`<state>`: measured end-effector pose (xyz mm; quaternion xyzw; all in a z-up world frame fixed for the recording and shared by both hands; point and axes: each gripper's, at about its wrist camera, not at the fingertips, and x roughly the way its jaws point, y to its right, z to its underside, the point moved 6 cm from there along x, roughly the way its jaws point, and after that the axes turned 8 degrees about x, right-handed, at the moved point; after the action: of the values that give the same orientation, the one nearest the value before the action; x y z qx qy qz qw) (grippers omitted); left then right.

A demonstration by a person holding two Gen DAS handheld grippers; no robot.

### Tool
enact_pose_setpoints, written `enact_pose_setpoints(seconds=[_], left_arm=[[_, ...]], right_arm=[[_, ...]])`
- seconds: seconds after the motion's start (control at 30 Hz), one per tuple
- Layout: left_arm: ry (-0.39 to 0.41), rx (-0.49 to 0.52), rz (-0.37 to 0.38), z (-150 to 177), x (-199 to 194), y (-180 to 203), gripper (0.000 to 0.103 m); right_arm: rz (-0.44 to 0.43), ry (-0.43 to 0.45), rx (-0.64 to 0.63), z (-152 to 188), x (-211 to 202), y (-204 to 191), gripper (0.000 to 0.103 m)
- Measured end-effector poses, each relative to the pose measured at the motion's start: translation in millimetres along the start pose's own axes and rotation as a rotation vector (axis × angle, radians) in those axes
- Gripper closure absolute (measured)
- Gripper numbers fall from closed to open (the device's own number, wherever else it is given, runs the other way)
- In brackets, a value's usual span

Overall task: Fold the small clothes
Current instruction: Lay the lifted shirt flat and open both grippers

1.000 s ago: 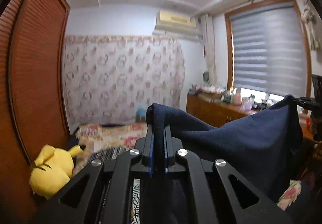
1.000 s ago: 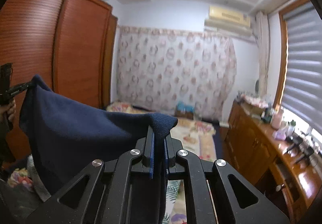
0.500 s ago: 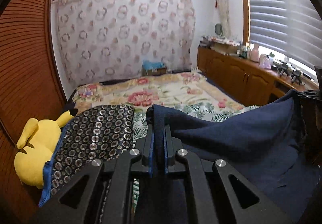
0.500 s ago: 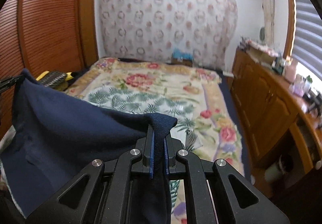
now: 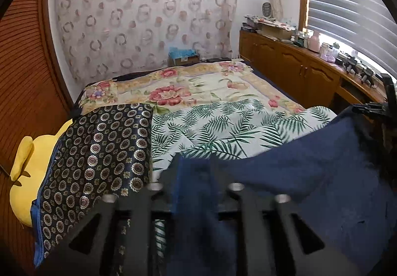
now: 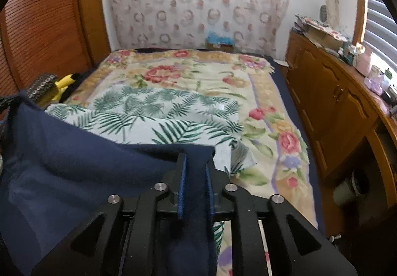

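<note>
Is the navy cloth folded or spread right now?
Spread, not folded: the navy cloth stretches as one sheet between the right gripper and left gripper. Both jaws have just been opening, with a corner between each.

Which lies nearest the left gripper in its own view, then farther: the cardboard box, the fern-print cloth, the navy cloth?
1. Navy cloth, between the left gripper fingers.
2. Fern-print cloth, mid-bed.
3. Cardboard box, by the far curtain.

Two wrist cameras sit low over the bed [image 5: 218,92], angled downward toward twelve o'clock; both share the patterned curtain [image 6: 198,0].
</note>
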<state>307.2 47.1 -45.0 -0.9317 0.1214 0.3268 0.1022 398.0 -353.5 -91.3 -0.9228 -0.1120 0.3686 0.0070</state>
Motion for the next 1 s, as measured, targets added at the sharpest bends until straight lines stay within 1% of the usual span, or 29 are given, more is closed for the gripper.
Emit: enact_pose_setpoints(seconds=[0.03, 0.07, 0.1, 0.17, 0.3, 0.4, 0.47, 0.67, 0.83, 0.9, 0.97, 1.0], left_arm=[[0.001, 0.002, 0.0, 1, -3, 2, 0.071], [0.004, 0.003, 0.0, 3, -9, 4, 0.065], [0.008, 0.005, -0.003, 6, -16, 5, 0.062], [0.007, 0.006, -0.008, 16, -29, 10, 0.052], [-0.002, -0.011, -0.002, 39, -48, 14, 0.049], [-0.011, -0.04, -0.007, 63, -61, 14, 0.049], [-0.022, -0.053, -0.001, 77, -66, 16, 0.049], [-0.056, -0.082, 0.007, 112, -73, 24, 0.049], [-0.061, -0.086, 0.019, 128, -76, 36, 0.049], [-0.045, -0.095, 0.004, 130, -79, 38, 0.049], [-0.039, -0.107, 0.006, 133, -80, 40, 0.049], [-0.039, -0.111, 0.008, 135, -81, 40, 0.049]], right_arm=[[0.013, 0.002, 0.004, 0, 0, 1, 0.083], [0.023, 0.009, 0.012, -1, -3, 3, 0.08], [0.023, 0.019, 0.022, 0, -7, 4, 0.076], [0.02, 0.027, 0.034, 3, -17, 4, 0.073], [0.005, 0.038, 0.034, 18, -43, -4, 0.062], [-0.001, 0.04, 0.023, 33, -64, -12, 0.046], [-0.007, 0.042, 0.024, 46, -78, -16, 0.044], [-0.01, 0.007, 0.057, 89, -96, -19, 0.044], [0.002, -0.059, 0.076, 125, -91, -22, 0.044], [0.001, -0.084, 0.094, 139, -86, -24, 0.044], [0.003, -0.113, 0.121, 152, -80, -26, 0.044], [0.004, -0.113, 0.127, 155, -79, -27, 0.044]])
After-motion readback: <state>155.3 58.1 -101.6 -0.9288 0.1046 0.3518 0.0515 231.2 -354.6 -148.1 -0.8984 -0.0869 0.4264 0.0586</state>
